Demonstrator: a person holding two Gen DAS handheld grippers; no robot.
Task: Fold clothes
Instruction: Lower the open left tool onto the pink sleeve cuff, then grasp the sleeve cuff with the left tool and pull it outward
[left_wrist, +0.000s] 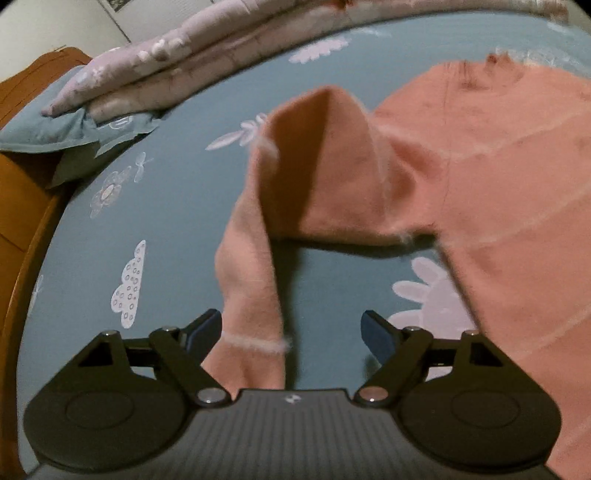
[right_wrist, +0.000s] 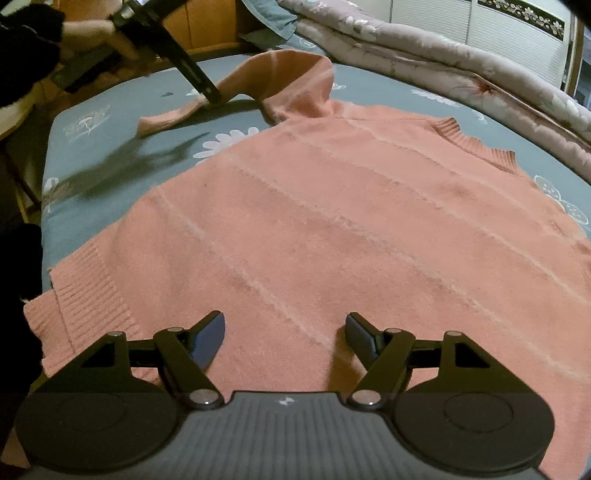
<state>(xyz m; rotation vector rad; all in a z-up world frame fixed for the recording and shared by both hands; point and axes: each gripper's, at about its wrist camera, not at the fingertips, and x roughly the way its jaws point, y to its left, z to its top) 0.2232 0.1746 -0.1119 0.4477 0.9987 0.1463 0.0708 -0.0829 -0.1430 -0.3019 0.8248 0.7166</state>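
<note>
Your left gripper (left_wrist: 291, 332) has its fingers spread wide, the cuff of the sleeve (left_wrist: 255, 295) lying between them but unpinched. Your right gripper (right_wrist: 284, 339) hovers with fingers just as wide, empty, over the hem of the pink sweater (right_wrist: 332, 229). The sweater lies flat on the bed (left_wrist: 166, 221), the sleeve humped up off to the side. I'd say folding has barely started: sleeves and body all remain.

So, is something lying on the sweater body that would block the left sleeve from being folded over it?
Nothing visible does. The sweater body lies flat and bare on the bed sheet; the sleeve sits between the open left gripper fingers.
</note>
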